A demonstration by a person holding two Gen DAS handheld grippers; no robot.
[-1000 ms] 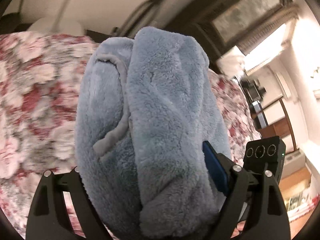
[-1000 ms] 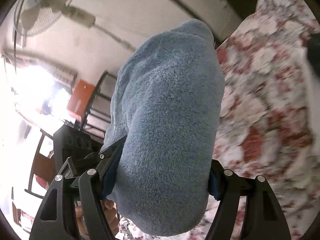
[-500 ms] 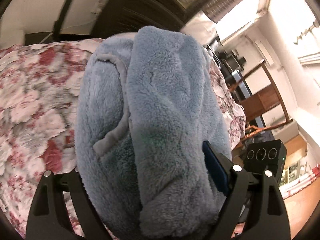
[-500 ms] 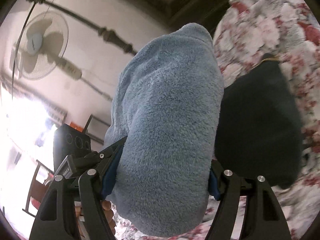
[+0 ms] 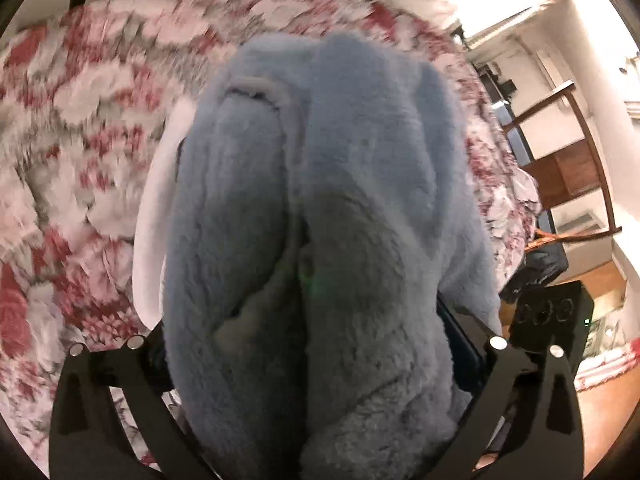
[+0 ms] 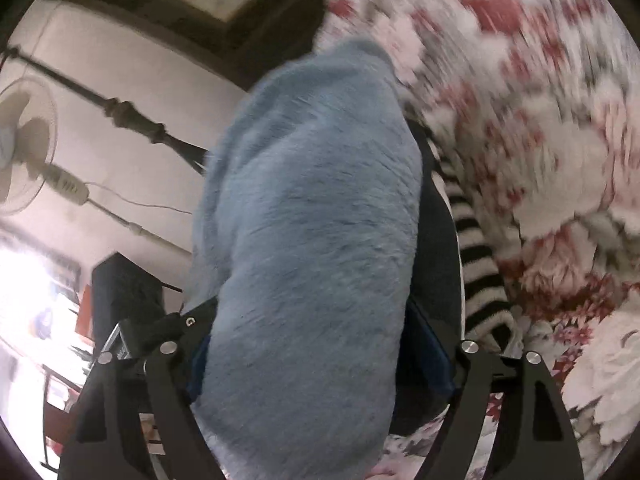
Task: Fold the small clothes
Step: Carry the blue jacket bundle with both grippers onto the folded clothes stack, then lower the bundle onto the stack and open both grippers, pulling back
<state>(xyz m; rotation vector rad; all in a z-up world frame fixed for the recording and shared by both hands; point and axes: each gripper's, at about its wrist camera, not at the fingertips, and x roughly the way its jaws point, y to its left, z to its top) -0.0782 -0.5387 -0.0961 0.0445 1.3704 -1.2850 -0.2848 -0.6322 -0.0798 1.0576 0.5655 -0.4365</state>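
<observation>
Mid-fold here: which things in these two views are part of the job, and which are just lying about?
Part of the job:
blue fleece garment
left gripper
right gripper
floral bedspread

Just lying about:
striped garment
dark garment
white cloth
fan

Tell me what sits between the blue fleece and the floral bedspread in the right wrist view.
A dark garment and a black-and-white striped one lie between the fleece and the bedspread; the right wrist view shows it.

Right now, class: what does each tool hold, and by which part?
Both the left tool and the right tool are shut on the blue fleece garment, each gripping a bunched fold. Which part of the garment cannot be told.
</observation>
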